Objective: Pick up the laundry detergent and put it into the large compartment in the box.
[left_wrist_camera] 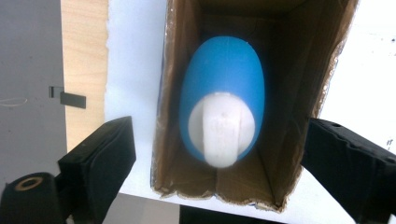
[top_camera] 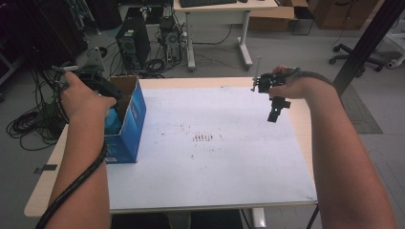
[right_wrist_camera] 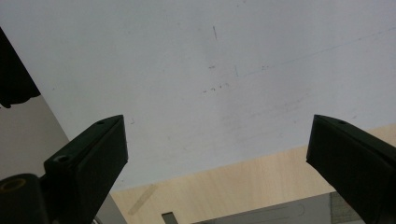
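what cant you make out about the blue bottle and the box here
- Blue bottle, left gripper view: seen from straight above, so its lower body and base are hidden by its own white cap and the box walls.
- Blue bottle, high view: mostly covered by the person's left hand and the left hand-held gripper.
- Box, high view: print on its blue side too small to read.
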